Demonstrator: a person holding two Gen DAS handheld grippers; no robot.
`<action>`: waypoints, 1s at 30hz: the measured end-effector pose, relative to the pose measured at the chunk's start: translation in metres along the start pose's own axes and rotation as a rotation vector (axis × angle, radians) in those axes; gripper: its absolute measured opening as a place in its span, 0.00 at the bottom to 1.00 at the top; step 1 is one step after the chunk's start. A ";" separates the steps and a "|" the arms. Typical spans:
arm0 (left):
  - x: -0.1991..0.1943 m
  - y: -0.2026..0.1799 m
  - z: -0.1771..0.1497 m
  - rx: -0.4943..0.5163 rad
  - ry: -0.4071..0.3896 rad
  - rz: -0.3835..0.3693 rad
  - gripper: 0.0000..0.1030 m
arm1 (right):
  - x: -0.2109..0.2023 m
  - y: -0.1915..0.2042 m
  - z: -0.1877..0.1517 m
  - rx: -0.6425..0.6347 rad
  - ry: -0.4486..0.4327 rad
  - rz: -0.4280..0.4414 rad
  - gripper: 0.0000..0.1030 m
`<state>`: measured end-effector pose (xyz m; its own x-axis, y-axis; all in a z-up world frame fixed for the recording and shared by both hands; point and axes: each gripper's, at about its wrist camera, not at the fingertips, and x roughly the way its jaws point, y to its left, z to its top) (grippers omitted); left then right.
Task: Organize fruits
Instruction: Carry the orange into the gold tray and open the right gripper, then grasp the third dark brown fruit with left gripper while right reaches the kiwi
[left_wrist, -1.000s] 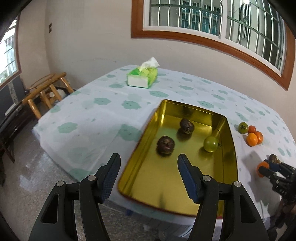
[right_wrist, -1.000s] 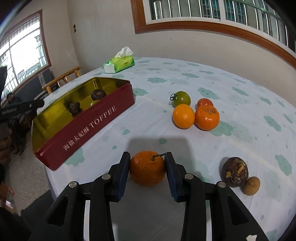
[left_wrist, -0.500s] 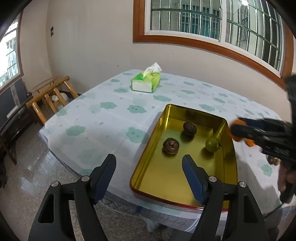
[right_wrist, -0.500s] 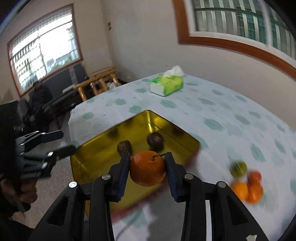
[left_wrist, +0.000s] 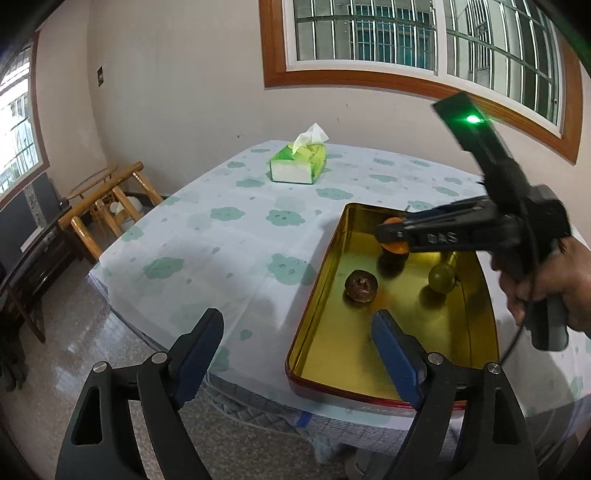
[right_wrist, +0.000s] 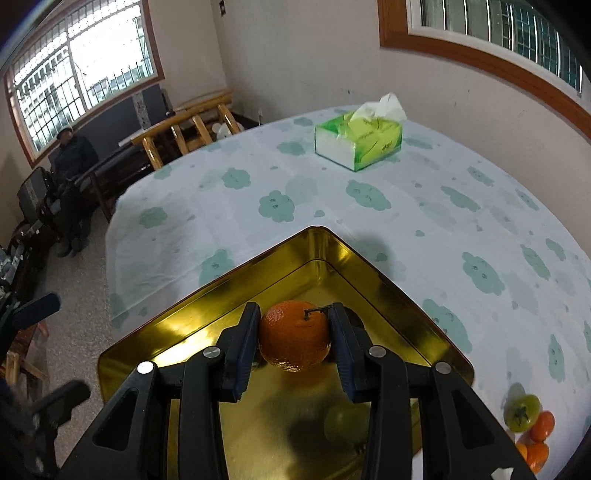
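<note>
right gripper (right_wrist: 294, 341) clamping round orange tangerine (right_wrist: 294, 339), hanging right over far corner of gold metal tin (right_wrist: 207, 306); left gripper (left_wrist: 297, 345) empty, jaws just spread wide.

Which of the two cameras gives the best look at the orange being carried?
The right wrist view: the orange sits close and whole between the right gripper pads, stem visible, above the gold tin. In the left wrist view only an orange sliver shows behind that gripper.

A lived-in room of a home. A bench under a flower-print cloth (right_wrist: 369, 206) carries a tissue box (right_wrist: 358, 142); barred, wood-framed windows (left_wrist: 406, 40), a bamboo chair (left_wrist: 107, 206) and a polished stone floor (left_wrist: 62, 354) surround it.
</note>
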<state>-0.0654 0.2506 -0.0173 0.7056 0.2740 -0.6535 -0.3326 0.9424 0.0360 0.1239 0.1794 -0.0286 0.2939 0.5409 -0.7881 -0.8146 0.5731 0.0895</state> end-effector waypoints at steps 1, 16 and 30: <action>0.002 0.000 -0.001 0.002 0.005 0.001 0.81 | 0.005 -0.001 0.002 0.003 0.009 -0.008 0.34; 0.014 0.005 -0.008 0.001 0.050 -0.010 0.82 | 0.021 0.000 0.018 0.068 -0.029 0.008 0.39; -0.003 -0.015 -0.002 0.065 0.013 -0.101 0.82 | -0.101 -0.001 -0.080 0.082 -0.293 -0.094 0.45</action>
<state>-0.0643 0.2348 -0.0175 0.7250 0.1751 -0.6661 -0.2185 0.9757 0.0186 0.0547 0.0754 0.0028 0.5075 0.6306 -0.5872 -0.7374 0.6704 0.0826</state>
